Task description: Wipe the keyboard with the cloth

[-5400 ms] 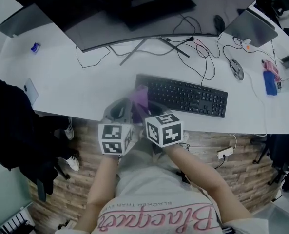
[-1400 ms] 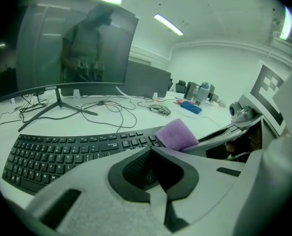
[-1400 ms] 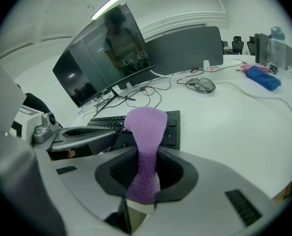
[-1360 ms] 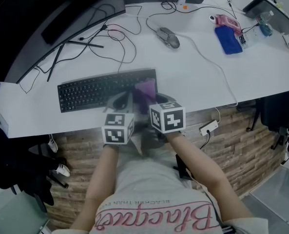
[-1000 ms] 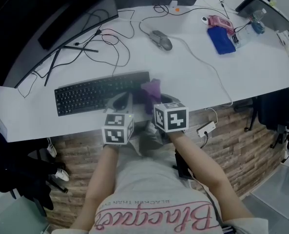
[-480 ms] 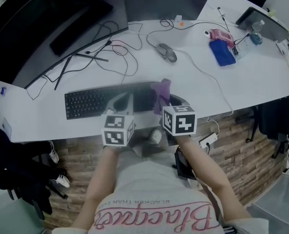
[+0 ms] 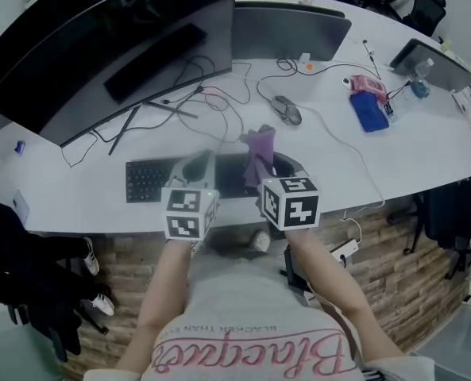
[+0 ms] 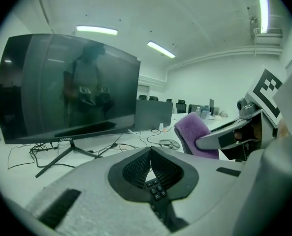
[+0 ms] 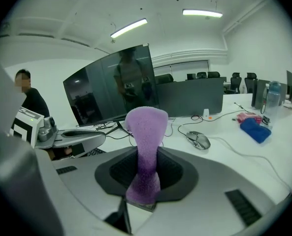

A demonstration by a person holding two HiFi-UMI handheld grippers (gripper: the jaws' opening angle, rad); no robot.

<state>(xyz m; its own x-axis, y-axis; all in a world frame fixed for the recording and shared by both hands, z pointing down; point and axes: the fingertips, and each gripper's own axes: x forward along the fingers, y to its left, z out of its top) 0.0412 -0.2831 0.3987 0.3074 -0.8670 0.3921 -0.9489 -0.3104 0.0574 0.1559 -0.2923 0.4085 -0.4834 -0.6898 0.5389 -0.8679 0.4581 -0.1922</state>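
The black keyboard lies near the front edge of the white desk, its right part hidden behind both grippers. My right gripper is shut on the purple cloth, which stands up out of the jaws above the keyboard's right part. In the right gripper view the cloth fills the gap of the right gripper. My left gripper hovers beside it over the keyboard's middle, shut and holding nothing. In the left gripper view the left gripper has keyboard keys showing under it.
A big curved monitor and a second dark screen stand at the back. Loose cables, a mouse and a blue pouch lie on the desk. A dark garment hangs at the left, and a power strip lies on the floor.
My right gripper has lifted the cloth off the keyboard's right end, and it now stands upright above the keys. The head view has swung, so the keyboard sits further left and partly hidden.
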